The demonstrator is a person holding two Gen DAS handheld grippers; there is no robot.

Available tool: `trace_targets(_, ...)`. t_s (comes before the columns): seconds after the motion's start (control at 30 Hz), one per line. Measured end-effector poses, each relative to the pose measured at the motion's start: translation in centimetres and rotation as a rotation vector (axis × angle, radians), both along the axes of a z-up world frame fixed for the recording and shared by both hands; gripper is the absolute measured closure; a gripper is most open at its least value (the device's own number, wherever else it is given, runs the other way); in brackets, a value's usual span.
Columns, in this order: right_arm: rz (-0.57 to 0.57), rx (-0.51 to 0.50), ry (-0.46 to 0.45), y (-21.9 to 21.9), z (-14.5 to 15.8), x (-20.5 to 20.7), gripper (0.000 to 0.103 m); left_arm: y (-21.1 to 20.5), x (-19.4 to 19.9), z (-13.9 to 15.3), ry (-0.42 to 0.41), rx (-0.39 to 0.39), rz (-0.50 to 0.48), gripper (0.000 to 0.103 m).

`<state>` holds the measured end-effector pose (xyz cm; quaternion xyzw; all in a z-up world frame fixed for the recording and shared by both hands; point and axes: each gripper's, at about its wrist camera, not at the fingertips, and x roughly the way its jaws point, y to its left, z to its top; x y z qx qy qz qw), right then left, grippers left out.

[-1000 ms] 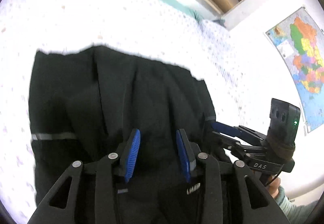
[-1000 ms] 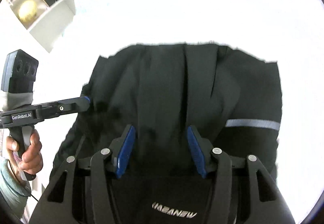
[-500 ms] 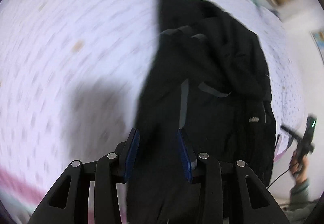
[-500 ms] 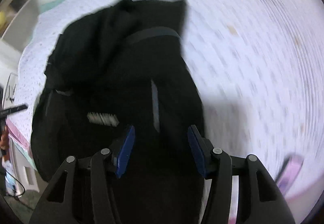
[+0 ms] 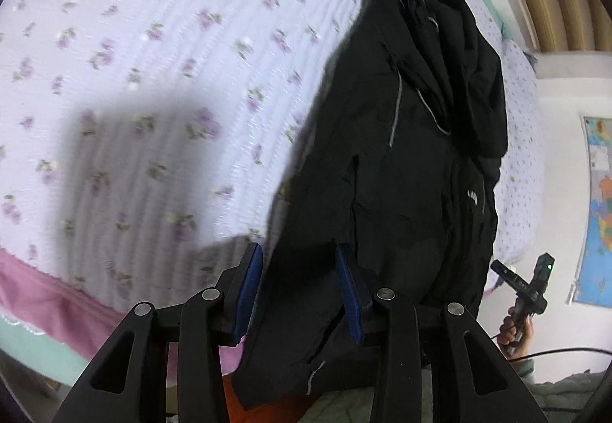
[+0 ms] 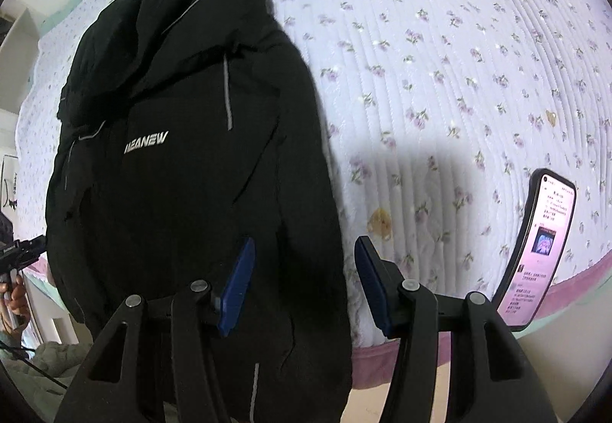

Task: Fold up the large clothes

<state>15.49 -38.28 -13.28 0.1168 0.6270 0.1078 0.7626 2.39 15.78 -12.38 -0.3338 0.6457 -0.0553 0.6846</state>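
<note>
Black jacket, hooded, lies lengthwise on bed, hood end toward far edge, hem hanging over near edge. Grey reflective piping along hood seam + a short vertical strip on chest; white lettering across chest in right wrist view. Fabric rumpled, hood bunched and folded over upper body. Small white logo mark visible in left wrist view, jacket seen from its other side.

Bed cover: pale lilac quilt w/ small floral print, pink band + mint trim at near edge.

Left gripper: blue pads apart, jaws part-open, black hem cloth runs between them and drapes down past bed edge. Cannot tell if pads actually pinch cloth or just straddle it; gap shows on left pad side.

Right gripper: jaws spread wider, not clamping. Left pad sits over jacket's hem edge, right pad over bare quilt; jacket's side edge falls in the gap. No cloth visibly squeezed.

Each view catches the other gripper at frame edge, held in a hand, near jacket's opposite side.

Phone, screen lit, on quilt near bed's near edge, just beside right gripper, well apart from jacket.
</note>
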Motion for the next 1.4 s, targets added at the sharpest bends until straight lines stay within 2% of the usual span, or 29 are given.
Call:
trace_targets(0.13, -0.005, -0.015, 0.035, 0.4, -1.5, -0.5, 0.048, -1.8, 0.7, -0.8, 0.003, -0.015, -0.032, 0.063)
trace_targets(0.17, -0.003, -0.013, 0.056, 0.6, -2.1, -0.6, 0.051, -2.4, 0.9, -0.7, -0.002, -0.012, -0.046, 0.063)
trace_targets(0.2, 0.009, -0.001, 0.076, 0.9, -2.6, -0.7, 0.062, -3.0, 1.2, -0.3, -0.010, -0.007, -0.065, 0.063)
trace_targets(0.23, 0.025, 0.009, 0.078, 1.3, -2.7, -0.7, 0.066, -3.6, 1.5, 0.3, -0.027, -0.010, -0.087, 0.063)
trace_targets(0.27, 0.040, 0.032, 0.068, 1.6, -2.3, -0.7, 0.066, -4.2, 1.7, 1.2, -0.055, -0.027, -0.109, 0.063)
trace_targets(0.3, 0.047, 0.078, 0.058, 1.8, -1.8, -0.7, 0.067, -4.9, 2.1, 2.3, -0.093, -0.071, -0.124, 0.062)
trace_targets(0.37, 0.053, 0.197, 0.015, 1.9, -0.3, -0.7, 0.068, -5.7, 2.9, 4.0, -0.172, -0.231, -0.110, 0.060)
trace_targets(0.43, 0.059, 0.251, -0.039, 2.2, 1.2, -0.5, 0.068, -6.3, 4.0, 4.8, -0.220, -0.287, -0.101, 0.060)
trace_targets(0.5, 0.051, 0.235, -0.038, 2.6, 1.0, -0.1, 0.068, -7.2, 5.1, 4.3, -0.203, -0.252, -0.124, 0.060)
trace_targets(0.57, 0.035, 0.206, -0.004, 2.7, -0.5, 0.1, 0.068, -8.3, 5.8, 2.7, -0.131, -0.154, -0.167, 0.060)
trace_targets(0.67, -0.006, 0.202, 0.041, 2.2, -2.3, -0.6, 0.068, -9.1, 5.0, 1.1, -0.061, -0.087, -0.207, 0.060)
trace_targets(0.8, -0.046, 0.169, 0.067, 1.0, -2.9, -2.3, 0.068, -8.4, 3.1, 0.4, -0.020, -0.092, -0.179, 0.053)
trace_targets(0.97, 0.000, 0.135, 0.142, 0.1, -3.9, -3.9, 0.061, -8.4, 1.1, 0.1, 0.029, -0.080, -0.209, 0.047)
trace_targets(1.07, -0.001, 0.180, 0.165, -0.2, -4.5, -4.9, 0.061, -8.4, -0.2, -0.6, 0.073, -0.105, -0.214, 0.047)
trace_targets(1.13, 0.005, 0.211, 0.192, -0.2, -4.8, -5.2, 0.060, -9.1, -0.9, -1.0, 0.091, -0.088, -0.219, 0.047)
trace_targets(1.17, 0.015, 0.214, 0.204, 0.0, -5.1, -5.4, 0.060, -9.5, -1.0, -0.9, 0.086, -0.073, -0.221, 0.048)
trace_targets(1.2, 0.023, 0.208, 0.211, 0.3, -5.2, -5.6, 0.060, -9.9, -0.8, -0.7, 0.070, -0.064, -0.203, 0.064)
trace_targets(1.23, 0.022, 0.211, 0.210, 0.6, -5.1, -5.7, 0.065, -10.0, -0.6, -0.6, 0.064, -0.080, -0.183, 0.084)
trace_targets(1.3, -0.004, 0.262, 0.209, 0.8, -4.8, -5.2, 0.080, -10.0, 0.5, 0.4, 0.021, -0.129, -0.138, 0.089)
trace_targets(1.4, -0.031, 0.304, 0.157, 1.1, -2.7, -3.7, 0.085, -10.2, 3.5, 3.9, -0.099, -0.190, -0.101, 0.090)
